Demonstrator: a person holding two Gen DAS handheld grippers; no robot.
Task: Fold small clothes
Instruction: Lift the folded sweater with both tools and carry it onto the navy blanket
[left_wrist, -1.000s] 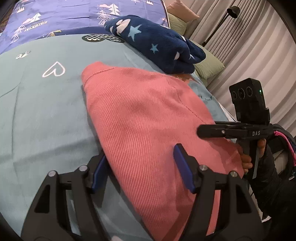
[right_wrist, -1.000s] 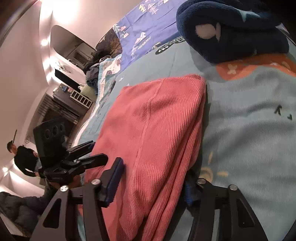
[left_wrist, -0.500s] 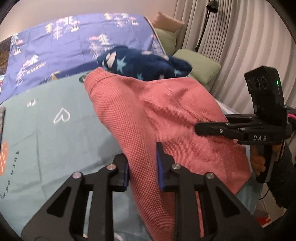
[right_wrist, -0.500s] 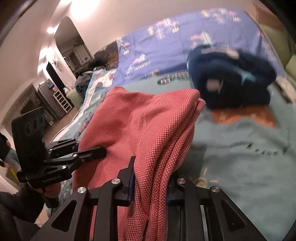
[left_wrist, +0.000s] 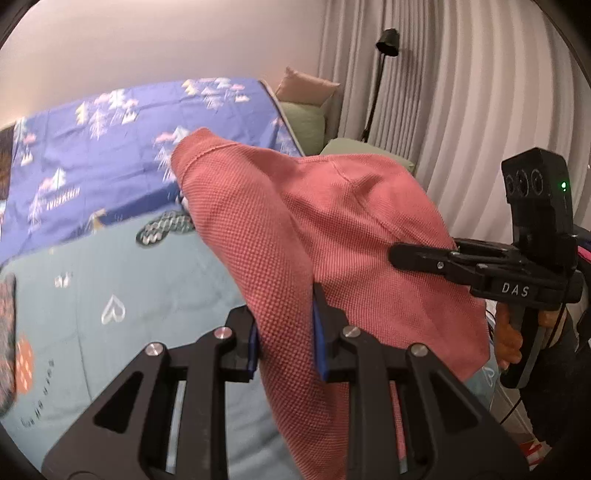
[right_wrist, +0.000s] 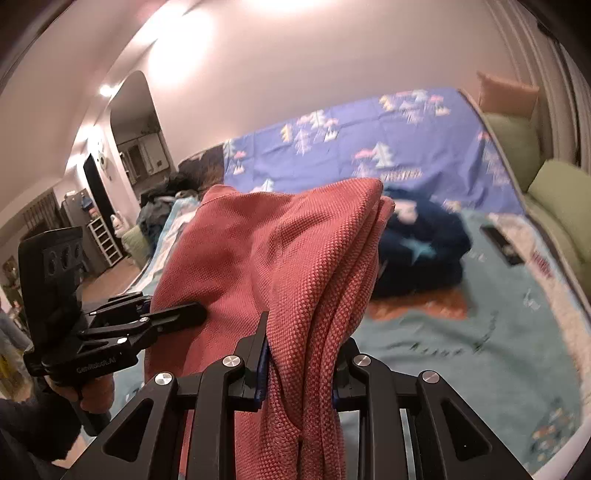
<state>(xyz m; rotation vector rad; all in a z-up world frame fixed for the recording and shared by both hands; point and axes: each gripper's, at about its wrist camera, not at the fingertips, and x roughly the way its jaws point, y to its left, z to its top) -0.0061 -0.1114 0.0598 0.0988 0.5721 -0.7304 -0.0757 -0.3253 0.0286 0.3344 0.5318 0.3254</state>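
I had one pink knit garment pinched in both grippers, left gripper and right gripper each clamped narrow on a near edge, cloth running away toward upper frame above the teal bedspread, one folded navy star garment lying beyond.

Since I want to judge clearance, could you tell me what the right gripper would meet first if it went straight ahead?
The right gripper is shut on the pink knit garment, whose bulk fills the line ahead. Beyond it probably the navy star-patterned bundle, though depth is unclear.
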